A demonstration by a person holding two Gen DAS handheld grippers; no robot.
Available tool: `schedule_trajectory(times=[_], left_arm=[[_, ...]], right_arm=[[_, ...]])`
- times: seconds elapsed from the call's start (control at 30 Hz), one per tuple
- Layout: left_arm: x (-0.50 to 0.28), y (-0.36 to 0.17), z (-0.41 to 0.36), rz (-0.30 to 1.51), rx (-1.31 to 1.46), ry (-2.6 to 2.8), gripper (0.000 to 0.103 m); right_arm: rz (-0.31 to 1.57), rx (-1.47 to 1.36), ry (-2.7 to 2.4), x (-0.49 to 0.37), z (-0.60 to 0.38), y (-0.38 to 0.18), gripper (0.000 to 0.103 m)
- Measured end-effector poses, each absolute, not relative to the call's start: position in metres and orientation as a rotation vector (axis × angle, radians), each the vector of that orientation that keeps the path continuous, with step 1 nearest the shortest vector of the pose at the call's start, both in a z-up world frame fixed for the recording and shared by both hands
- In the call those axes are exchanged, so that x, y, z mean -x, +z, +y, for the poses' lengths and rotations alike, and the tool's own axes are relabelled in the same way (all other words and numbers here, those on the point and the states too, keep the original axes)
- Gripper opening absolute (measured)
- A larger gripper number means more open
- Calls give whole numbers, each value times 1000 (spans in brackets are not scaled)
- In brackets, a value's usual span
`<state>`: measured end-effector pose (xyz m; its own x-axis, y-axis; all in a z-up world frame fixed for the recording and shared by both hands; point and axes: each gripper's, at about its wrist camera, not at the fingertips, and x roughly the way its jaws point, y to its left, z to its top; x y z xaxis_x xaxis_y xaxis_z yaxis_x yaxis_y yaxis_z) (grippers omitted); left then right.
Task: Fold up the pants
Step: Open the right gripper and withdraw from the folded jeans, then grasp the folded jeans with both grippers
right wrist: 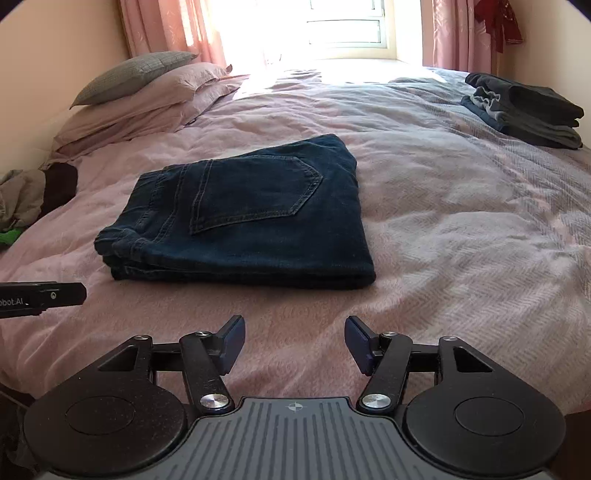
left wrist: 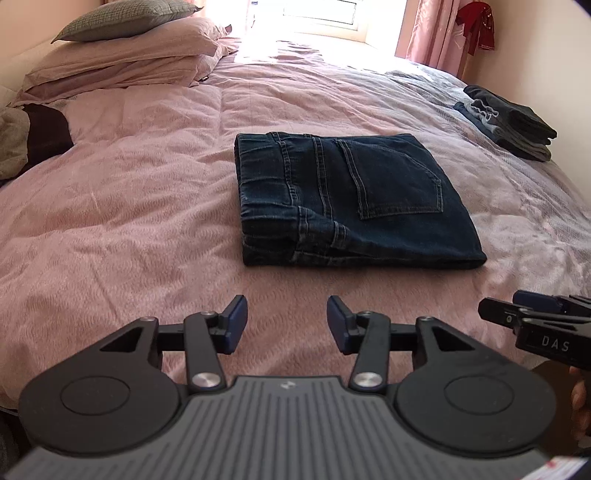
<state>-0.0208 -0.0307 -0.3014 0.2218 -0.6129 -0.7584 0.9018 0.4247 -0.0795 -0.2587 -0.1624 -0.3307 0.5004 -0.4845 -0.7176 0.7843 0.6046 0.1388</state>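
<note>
Dark blue jeans (left wrist: 351, 195) lie folded into a compact rectangle in the middle of the pink bed, back pocket facing up; the right wrist view shows the same jeans (right wrist: 243, 214). My left gripper (left wrist: 287, 317) hovers over the cover in front of the jeans, open, nothing between its fingers. My right gripper (right wrist: 294, 338) is also open and empty, a short way back from the jeans' near edge. The right gripper's tip (left wrist: 535, 314) shows at the right edge of the left wrist view, and the left gripper's finger (right wrist: 44, 297) at the left edge of the right wrist view.
A stack of folded dark clothes (left wrist: 513, 122) sits at the far right of the bed. Pillows (left wrist: 122, 55) are piled at the far left. Crumpled garments (right wrist: 33, 199) lie at the left edge. Behind the bed are a bright window and pink curtains (right wrist: 166, 26).
</note>
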Motion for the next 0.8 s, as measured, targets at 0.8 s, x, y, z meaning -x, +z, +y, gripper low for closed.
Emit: schedule_trajectory(times=[0.8], left_arm=[[25,-284,-32,666,-404,-1290,41]], right_arm=[[618,-496,-862,280,-133,-315,57]])
